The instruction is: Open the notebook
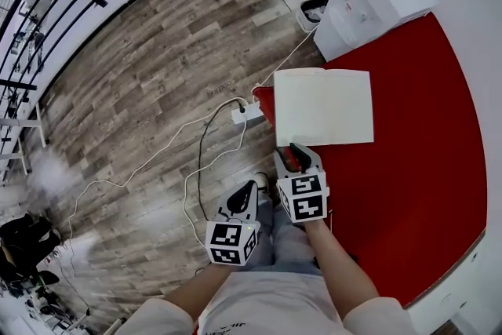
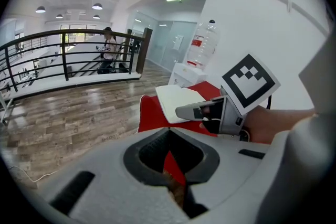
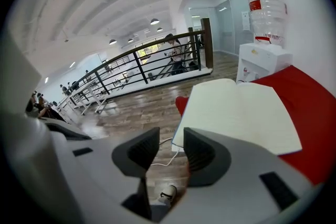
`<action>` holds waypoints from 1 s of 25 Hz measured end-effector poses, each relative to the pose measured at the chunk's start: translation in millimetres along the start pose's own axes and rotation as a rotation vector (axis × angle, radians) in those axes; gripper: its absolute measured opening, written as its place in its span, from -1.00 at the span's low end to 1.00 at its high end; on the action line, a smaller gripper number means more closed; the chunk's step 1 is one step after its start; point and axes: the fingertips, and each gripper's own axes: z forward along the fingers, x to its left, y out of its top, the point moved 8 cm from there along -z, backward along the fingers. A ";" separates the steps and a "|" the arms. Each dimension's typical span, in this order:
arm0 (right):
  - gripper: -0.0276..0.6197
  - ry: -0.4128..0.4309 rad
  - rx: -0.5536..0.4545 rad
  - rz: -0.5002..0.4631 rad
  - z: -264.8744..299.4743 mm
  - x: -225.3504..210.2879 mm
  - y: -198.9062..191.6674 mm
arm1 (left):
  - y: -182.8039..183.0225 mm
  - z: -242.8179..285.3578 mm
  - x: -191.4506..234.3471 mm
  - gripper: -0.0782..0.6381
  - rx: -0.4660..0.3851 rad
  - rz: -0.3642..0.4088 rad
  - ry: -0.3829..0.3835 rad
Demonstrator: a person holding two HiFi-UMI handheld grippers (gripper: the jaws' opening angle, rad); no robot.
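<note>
Since the notebook (image 1: 323,106) already lies open and flat on the red worktop (image 1: 423,169), close to its near-left edge, the step in hand is judged to be a clean release. The right hand-held gripper (image 3: 170,139) is seen with jaws apart and nothing between them, just short of the near page corner. It should be drawn back without the pages being brushed or the notebook nudged over the edge. The left hand-held gripper (image 2: 169,131), jaws closed and empty, is best held clear beside the worktop.
</note>
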 end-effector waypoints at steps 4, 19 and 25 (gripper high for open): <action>-0.68 -0.023 -0.027 -0.011 -32.9 3.3 0.9 | 15.3 -13.0 -9.9 -0.76 -0.025 0.022 -0.011; -0.90 -0.032 -0.169 0.035 -182.5 28.5 2.5 | 66.1 -65.3 -80.0 -0.76 -0.100 0.125 -0.129; -0.90 -0.024 -0.226 0.050 -206.1 44.7 4.9 | 72.6 -73.4 -100.5 -0.76 -0.120 0.172 -0.144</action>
